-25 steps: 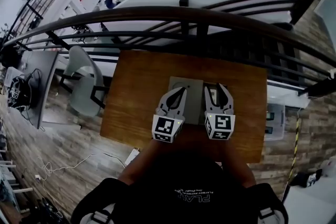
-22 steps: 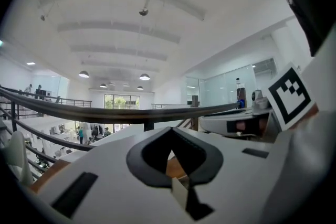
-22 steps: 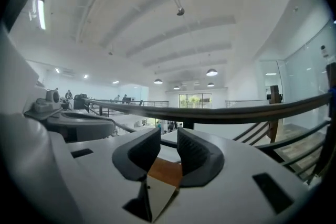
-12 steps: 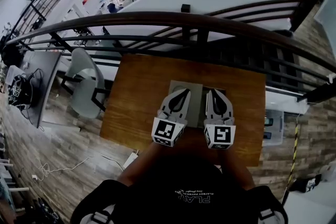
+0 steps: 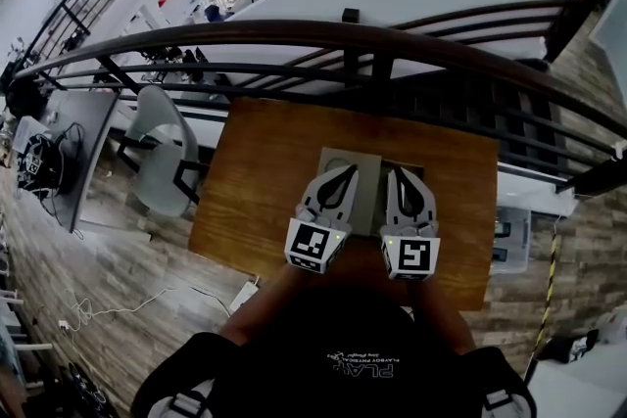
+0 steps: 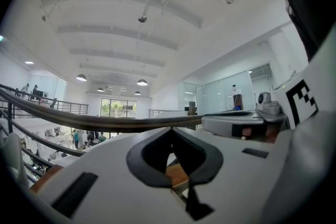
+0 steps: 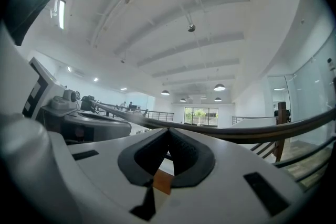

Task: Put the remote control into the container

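A flat grey container lies in the middle of a wooden table. Both grippers hover over it, pointing away from me. My left gripper is above the container's left half, and its tips meet with nothing between them. My right gripper is above the container's right edge, also shut and empty. A dark sliver shows just left of the right gripper. I cannot tell whether it is the remote control, which I see nowhere else.
A dark curved railing runs just beyond the table's far edge, with an open drop behind it. A grey chair stands left of the table. A white box sits on the floor at the right.
The right gripper's jaws, spread apart a second ago, have come together. Both grippers stay over the container.
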Available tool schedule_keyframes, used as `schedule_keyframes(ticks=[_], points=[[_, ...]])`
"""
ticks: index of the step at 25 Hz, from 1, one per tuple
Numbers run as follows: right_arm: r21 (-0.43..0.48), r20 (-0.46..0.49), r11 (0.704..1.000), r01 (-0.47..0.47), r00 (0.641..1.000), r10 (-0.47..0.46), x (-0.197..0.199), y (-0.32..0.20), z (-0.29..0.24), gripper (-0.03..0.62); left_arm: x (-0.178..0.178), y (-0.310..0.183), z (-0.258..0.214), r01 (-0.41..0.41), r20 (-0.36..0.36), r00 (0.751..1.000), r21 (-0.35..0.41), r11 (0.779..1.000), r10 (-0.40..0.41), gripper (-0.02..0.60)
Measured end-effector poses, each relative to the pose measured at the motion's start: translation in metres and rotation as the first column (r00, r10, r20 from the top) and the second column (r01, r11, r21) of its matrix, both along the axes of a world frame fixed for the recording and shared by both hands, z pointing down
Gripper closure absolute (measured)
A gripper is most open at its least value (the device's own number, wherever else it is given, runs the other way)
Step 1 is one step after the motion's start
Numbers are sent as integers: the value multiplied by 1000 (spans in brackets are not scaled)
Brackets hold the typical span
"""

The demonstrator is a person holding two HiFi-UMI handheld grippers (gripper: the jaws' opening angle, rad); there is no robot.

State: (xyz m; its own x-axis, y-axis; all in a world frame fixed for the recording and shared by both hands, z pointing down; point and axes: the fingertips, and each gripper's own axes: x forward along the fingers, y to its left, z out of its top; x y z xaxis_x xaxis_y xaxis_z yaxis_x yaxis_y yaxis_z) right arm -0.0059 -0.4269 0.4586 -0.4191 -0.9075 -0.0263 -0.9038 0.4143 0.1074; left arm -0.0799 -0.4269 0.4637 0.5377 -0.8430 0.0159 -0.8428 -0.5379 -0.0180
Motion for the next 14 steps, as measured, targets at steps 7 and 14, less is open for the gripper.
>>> schedule_keyframes(ticks=[7,14], points=[[-16,0,1000,14,1000,-14,-9,-1,4,565,-6,0,4,9,4,1000,-10,1000,-9,580],[-9,4,1000,13,1000,-13,-6,-2,2,565,-2,0,7,9,9,1000,-18,1000,-8,580]])
